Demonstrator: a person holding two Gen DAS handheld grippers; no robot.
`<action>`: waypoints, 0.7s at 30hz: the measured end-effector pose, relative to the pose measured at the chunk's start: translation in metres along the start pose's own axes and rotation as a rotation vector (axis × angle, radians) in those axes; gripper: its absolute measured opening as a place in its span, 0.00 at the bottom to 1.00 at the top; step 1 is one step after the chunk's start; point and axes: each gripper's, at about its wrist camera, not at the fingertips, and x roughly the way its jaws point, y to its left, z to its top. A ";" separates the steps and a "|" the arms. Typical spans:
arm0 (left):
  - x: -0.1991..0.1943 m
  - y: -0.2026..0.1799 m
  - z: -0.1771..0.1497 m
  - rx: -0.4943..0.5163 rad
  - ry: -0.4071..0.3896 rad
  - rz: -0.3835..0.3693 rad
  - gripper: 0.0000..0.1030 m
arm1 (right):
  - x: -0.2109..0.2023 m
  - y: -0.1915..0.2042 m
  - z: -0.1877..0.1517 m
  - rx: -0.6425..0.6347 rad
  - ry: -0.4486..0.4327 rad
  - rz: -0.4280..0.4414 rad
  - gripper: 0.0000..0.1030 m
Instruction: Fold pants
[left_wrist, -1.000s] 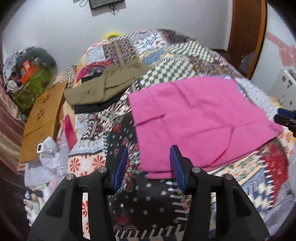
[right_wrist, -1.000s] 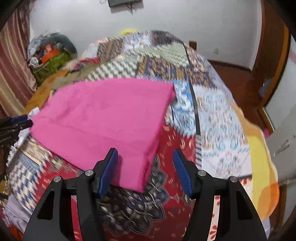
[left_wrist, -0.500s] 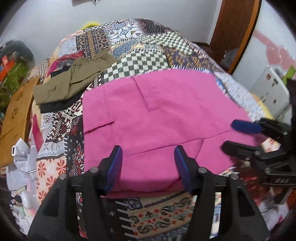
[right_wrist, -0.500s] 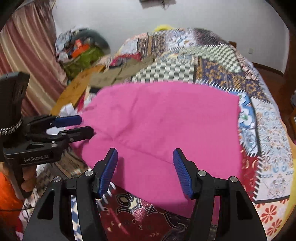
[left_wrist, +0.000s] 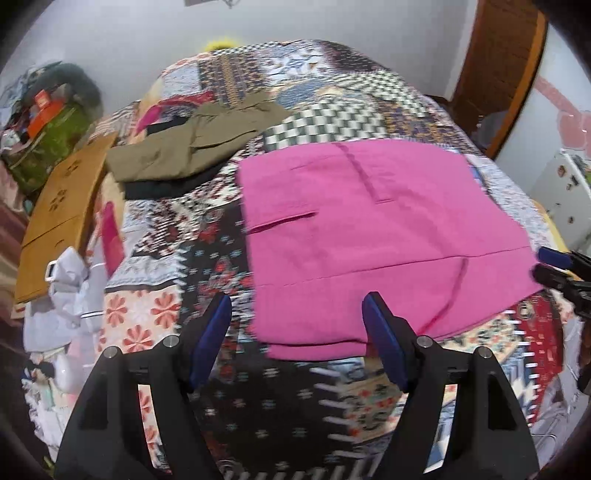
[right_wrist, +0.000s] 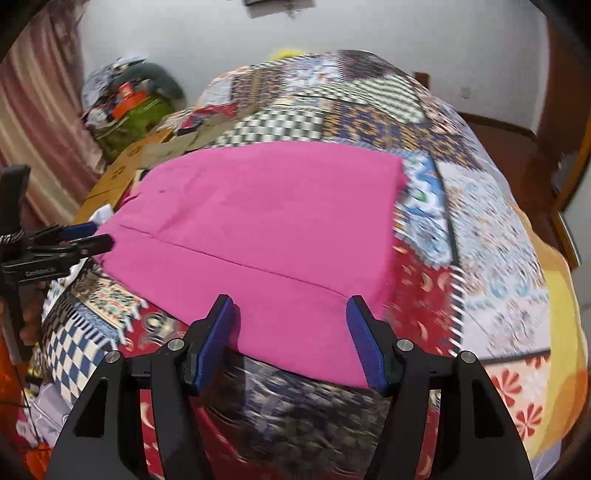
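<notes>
My left gripper has just been opening, jaws wide over the near edge of the pink pants, nothing pinched. My right gripper gapes, empty. Pants flat on quilt; olive garment beyond.

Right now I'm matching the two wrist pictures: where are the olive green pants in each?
Left wrist view: the olive green pants lie upper left, beyond the pink pants, on a dark garment.
Right wrist view: only a blurred olive strip shows, upper left, past the pink pants' far edge.
Shared landmark: the black-and-white checked quilt patch.
</notes>
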 end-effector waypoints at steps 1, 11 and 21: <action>0.000 0.003 -0.001 -0.008 0.002 -0.017 0.72 | -0.001 -0.004 -0.002 0.015 0.001 -0.001 0.60; -0.010 0.014 0.024 -0.019 -0.043 0.050 0.72 | -0.014 -0.035 -0.004 0.105 0.011 -0.031 0.61; 0.021 0.037 0.090 -0.062 -0.040 0.075 0.72 | -0.005 -0.055 0.046 0.088 -0.058 -0.066 0.61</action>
